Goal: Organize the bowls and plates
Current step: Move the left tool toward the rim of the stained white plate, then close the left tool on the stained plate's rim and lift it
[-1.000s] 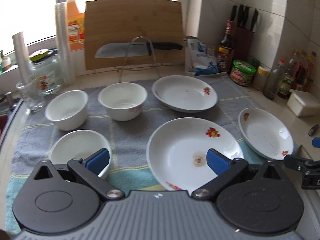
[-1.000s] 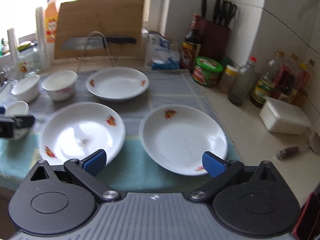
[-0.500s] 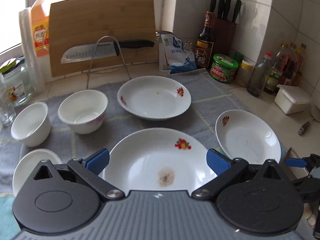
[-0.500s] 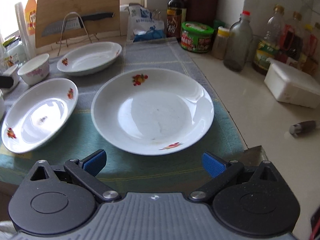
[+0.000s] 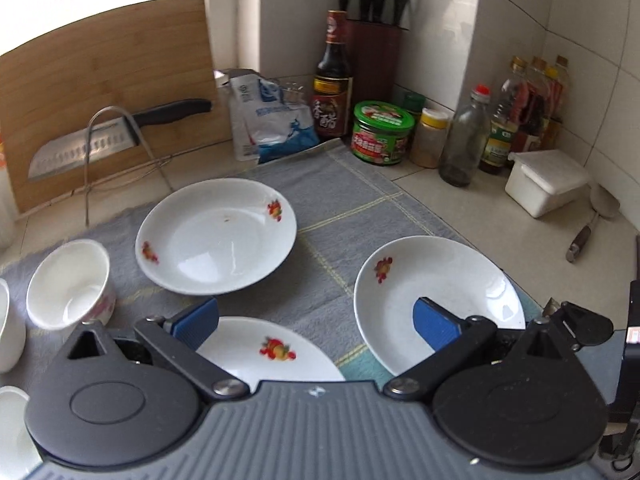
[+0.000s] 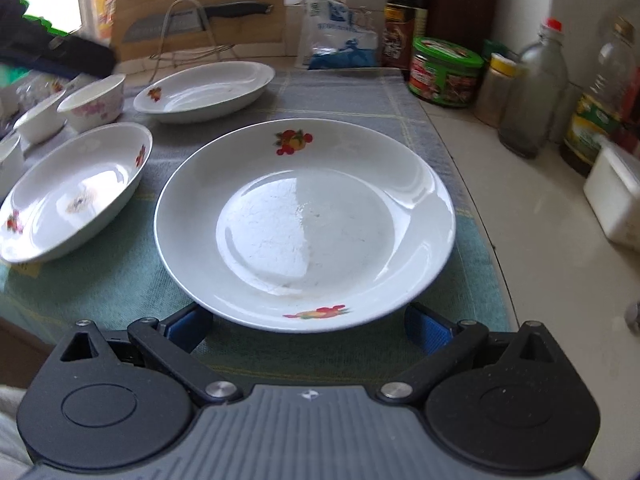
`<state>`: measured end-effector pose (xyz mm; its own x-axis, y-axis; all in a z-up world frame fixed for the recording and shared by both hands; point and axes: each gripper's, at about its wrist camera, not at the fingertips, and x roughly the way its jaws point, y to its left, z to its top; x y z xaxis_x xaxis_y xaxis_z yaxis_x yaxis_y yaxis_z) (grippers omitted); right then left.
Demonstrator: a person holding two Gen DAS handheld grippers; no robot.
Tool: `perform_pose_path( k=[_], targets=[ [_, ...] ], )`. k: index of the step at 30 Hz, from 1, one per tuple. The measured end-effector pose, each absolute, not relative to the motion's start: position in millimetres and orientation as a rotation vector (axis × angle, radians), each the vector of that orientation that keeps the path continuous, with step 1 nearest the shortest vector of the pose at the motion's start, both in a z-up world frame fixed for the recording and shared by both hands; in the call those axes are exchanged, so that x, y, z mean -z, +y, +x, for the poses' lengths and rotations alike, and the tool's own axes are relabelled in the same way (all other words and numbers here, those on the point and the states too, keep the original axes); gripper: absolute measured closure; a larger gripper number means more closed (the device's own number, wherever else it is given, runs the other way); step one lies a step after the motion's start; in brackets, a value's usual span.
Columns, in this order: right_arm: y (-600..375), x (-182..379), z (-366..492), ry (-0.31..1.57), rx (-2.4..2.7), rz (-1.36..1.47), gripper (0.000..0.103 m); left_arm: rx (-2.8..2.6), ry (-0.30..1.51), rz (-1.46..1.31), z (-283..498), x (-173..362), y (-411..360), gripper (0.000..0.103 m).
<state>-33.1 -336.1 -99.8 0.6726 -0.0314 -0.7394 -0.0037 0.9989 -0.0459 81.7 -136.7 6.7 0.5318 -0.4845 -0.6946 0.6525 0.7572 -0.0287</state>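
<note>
Three white plates with fruit prints lie on a grey-green cloth (image 5: 344, 208): a far plate (image 5: 216, 236), a near plate (image 5: 272, 352) and a right plate (image 5: 436, 296). A white bowl (image 5: 70, 284) stands at the left, with two more bowls cut off by the left edge. My left gripper (image 5: 316, 324) hovers open above the gap between the near and right plates, holding nothing. My right gripper (image 6: 308, 328) is open and low at the near rim of the right plate (image 6: 304, 220); its blue pads (image 6: 426, 330) sit on either side, partly under the rim.
A cutting board (image 5: 104, 92), a knife on a wire rack (image 5: 116, 140), a bag, a sauce bottle (image 5: 332, 80), jars, oil bottles and a white box (image 5: 544, 180) line the back and right. Bare counter lies right of the cloth, with a spoon (image 5: 592, 220).
My left gripper has swung right, so the bowls slid to the left edge. My right gripper has dropped and moved forward until the right plate's near rim sits between its open fingers.
</note>
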Motion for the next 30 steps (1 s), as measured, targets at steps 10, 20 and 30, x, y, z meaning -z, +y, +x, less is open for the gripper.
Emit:
perform_pose_path(
  k=[10,20,30],
  targets=[
    [-346.2,104.9,-39.7,0.76,-0.059,-0.072,0.0,0.83,0.763,0.346,102.1,-9.0,-175.9,0.001],
    [-351.3,110.1,-47.1,0.683,-0.093,-0.084,0.0,0.896,0.861,0.428,132.9,11.7,-228.5,0.001],
    [-353.4,110.0,-46.0,0.682,-0.116,-0.094,0.0,0.989,1.017,0.508,152.2,45.7,-271.5,0.008]
  ],
)
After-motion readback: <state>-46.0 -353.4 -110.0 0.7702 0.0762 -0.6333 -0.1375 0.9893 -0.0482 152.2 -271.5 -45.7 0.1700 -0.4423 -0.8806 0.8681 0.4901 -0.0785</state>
